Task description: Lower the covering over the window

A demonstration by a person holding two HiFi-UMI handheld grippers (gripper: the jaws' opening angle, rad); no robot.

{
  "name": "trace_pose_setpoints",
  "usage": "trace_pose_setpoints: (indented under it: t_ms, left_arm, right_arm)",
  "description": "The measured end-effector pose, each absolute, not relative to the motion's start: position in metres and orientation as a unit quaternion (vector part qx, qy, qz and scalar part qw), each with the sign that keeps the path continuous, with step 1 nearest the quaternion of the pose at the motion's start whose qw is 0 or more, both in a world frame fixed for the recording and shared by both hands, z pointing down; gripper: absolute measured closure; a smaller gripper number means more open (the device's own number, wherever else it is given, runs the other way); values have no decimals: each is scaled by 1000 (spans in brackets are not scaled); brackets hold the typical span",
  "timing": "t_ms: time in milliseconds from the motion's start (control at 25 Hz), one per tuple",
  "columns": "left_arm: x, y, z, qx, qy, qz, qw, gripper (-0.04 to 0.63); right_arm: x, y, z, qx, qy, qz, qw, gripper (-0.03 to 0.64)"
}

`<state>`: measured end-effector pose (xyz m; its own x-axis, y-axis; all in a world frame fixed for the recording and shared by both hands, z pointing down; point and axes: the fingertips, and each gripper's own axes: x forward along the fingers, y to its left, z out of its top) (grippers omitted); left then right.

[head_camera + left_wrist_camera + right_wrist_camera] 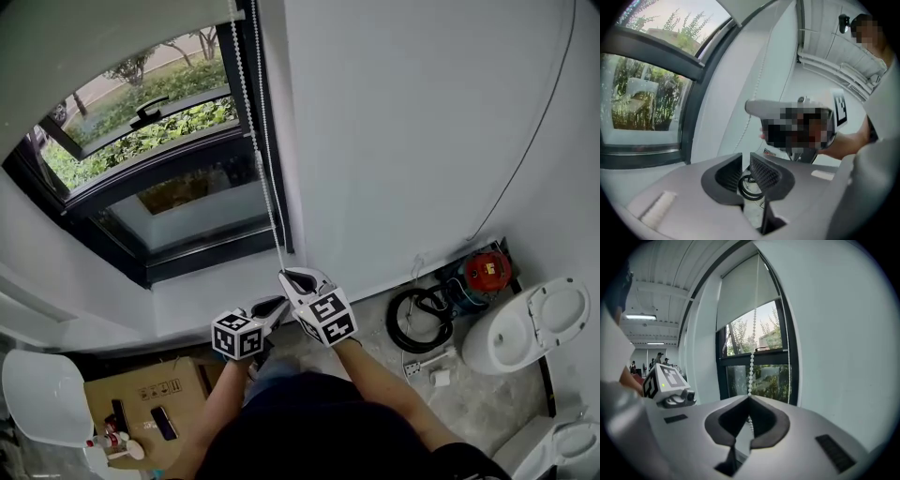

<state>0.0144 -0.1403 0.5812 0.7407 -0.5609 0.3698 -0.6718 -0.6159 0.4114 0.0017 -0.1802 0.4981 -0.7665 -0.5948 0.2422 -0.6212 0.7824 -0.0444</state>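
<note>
Right gripper view: 1 bead chain (752,348), 2 strands.
1 strand is clenched by the right gripper (749,401); the left gripper (746,169) is held slightly parted, empty.

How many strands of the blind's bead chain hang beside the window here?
2. The left strand runs down into the shut right gripper. The right strand hangs free beside the window frame. Neither looks hidden.

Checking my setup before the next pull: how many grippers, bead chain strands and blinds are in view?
Grippers: 2 (left gripper, right gripper)
Strands of the bead chain: 2
Roller blind: 1
Total: 5
</note>
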Motion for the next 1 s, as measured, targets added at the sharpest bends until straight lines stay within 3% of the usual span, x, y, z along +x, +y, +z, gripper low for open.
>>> trace_pose_setpoints:
  t_ms: [360, 680, 1000]
  left_arm:
    - [-25, -159, 488, 903, -387, 14, 189, 531]
    - [-12, -174, 432, 917, -383, 1, 115, 511]
    - [-10, -182, 419, 916, -386, -3, 105, 508]
  right_arm:
    - [-10, -175, 532, 308, -937, 85, 144, 604]
    - [-18, -171, 548, 294, -936, 71, 179, 604]
    - [-28, -155, 571, 265, -938, 73, 212, 604]
